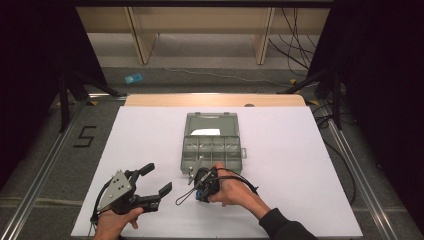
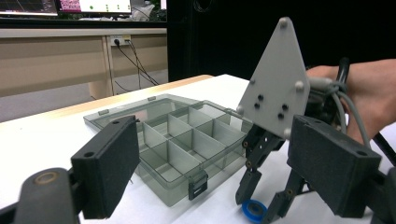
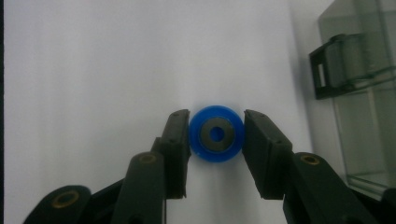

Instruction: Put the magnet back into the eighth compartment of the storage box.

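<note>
Right gripper [image 1: 196, 172] points down at the white table [image 1: 300, 165], jaws pinched on a blue ring with a grey centre [image 3: 216, 134], both pads touching its rim. Ring lies flat on the table just beside the near edge of the clear compartment box [image 1: 211, 147], close to its black latch [image 3: 332, 65]. Box lid is open, flat behind the dividers. Left gripper [image 1: 156, 179] hovers to the left, well apart from the box, jaws spread wide, nothing between them. Left gripper view looks across at the ring [image 2: 254, 208] under the right gripper's tips.
</note>
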Demonstrator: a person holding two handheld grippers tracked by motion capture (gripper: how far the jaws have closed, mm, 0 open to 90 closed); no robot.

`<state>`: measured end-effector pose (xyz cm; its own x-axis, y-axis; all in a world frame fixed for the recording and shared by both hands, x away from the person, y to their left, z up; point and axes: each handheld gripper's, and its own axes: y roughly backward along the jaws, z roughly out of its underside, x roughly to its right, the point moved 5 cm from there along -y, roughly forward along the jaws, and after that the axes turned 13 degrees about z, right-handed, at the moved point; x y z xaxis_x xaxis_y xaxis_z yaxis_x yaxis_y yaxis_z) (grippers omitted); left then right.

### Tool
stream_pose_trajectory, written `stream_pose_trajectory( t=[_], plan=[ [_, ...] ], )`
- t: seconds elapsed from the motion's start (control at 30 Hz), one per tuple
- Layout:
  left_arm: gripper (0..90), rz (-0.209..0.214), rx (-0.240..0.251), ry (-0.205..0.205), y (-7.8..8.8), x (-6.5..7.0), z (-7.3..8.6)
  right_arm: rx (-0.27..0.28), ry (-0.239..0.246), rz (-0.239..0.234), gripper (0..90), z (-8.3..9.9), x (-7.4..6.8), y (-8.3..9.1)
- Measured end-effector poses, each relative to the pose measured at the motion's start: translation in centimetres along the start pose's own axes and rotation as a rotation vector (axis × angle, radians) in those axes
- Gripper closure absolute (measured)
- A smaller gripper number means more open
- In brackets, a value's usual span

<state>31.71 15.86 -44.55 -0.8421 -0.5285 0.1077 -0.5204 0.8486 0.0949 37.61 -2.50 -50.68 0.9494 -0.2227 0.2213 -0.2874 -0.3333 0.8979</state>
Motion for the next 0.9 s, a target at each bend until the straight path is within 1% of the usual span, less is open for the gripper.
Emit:
stream_pose_trajectory(
  t=[0.13, 0.2, 0.27, 0.3, 0.4, 0.57, 0.9],
  plan=[
    [16.4, 0.000, 0.000, -0.001, 0.0, 0.0, 0.0, 0.014, -0.011, 0.010, 62.3, 0.0, 0.5, 0.5],
    [16.4, 0.000, 0.001, 0.000, 0.0, 0.0, 0.0, 0.020, -0.018, 0.024, 62.3, 0.0, 0.6, 0.9],
    [16.4, 0.000, 0.002, 0.000, 0.0, 0.0, 0.0, 0.028, -0.024, 0.023, 62.4, 0.0, 0.9, 1.2],
    [16.4, -0.001, 0.002, 0.001, 0.0, 0.0, 0.0, 0.037, -0.019, 0.025, 62.4, 0.0, 1.1, 1.3],
    [16.4, -0.001, 0.004, 0.004, 0.0, 0.0, 0.0, 0.061, -0.030, 0.034, 62.3, 0.0, 1.6, 2.0],
    [16.4, 0.000, 0.005, 0.002, 0.0, 0.0, -0.1, 0.077, -0.065, 0.058, 62.4, 0.2, 2.5, 3.3],
    [16.4, 0.000, 0.004, 0.002, 0.0, 0.0, -0.1, 0.125, -0.095, 0.096, 62.3, 0.6, 4.0, 5.2]
  ],
)
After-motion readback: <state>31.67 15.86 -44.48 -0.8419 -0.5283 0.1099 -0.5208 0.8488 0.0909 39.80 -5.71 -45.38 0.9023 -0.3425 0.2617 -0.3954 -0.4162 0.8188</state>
